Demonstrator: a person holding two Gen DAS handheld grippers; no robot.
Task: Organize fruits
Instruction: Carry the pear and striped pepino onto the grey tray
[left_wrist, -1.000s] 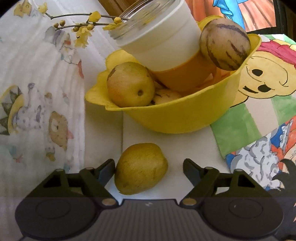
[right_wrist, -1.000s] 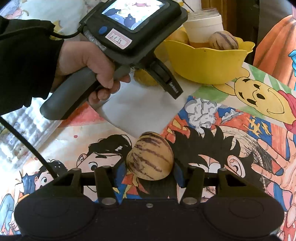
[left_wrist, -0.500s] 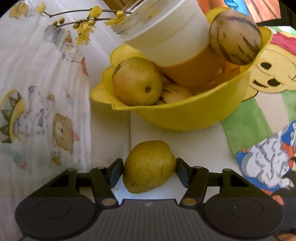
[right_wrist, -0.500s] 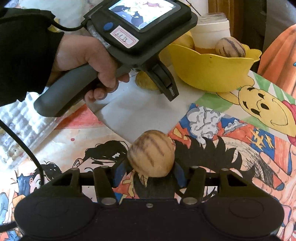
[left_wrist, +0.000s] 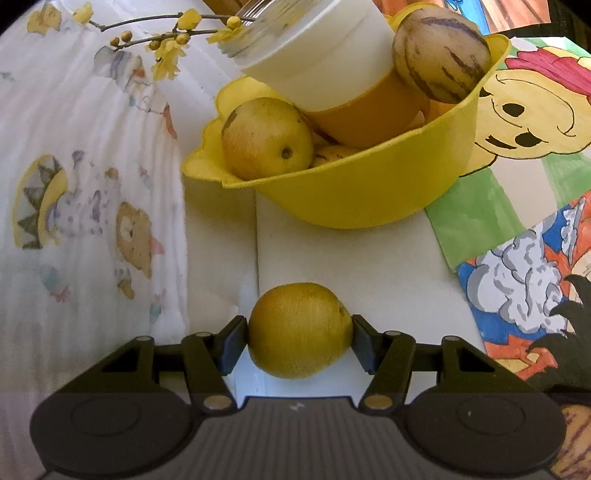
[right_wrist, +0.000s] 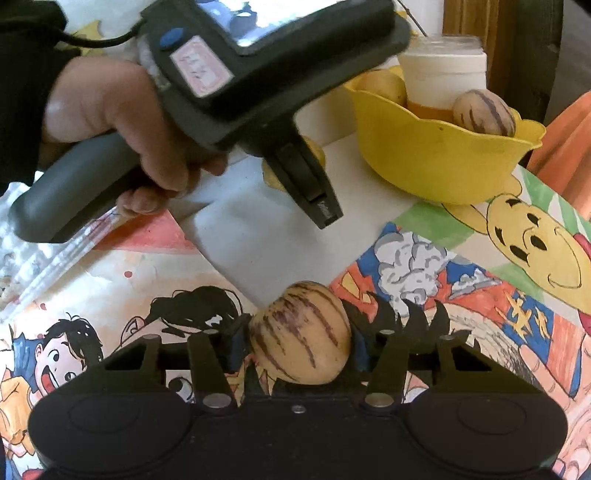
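Two fruits gripped: left tongs (left_wrist: 300, 334) clamp yellow pear (left_wrist: 299, 329) above white paper (left_wrist: 351, 258); right tongs (right_wrist: 298, 345) clamp striped melon (right_wrist: 300, 332) over cartoon desk (right_wrist: 461, 295). Yellow bowl (left_wrist: 369, 192) ahead holds pear, melon, jar (left_wrist: 325, 62).

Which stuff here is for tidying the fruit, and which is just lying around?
For the job:
yellow pear in left claw
striped fruit in right claw
yellow bowl

Just lying about:
white jar
flower twig
cartoon tablecloth
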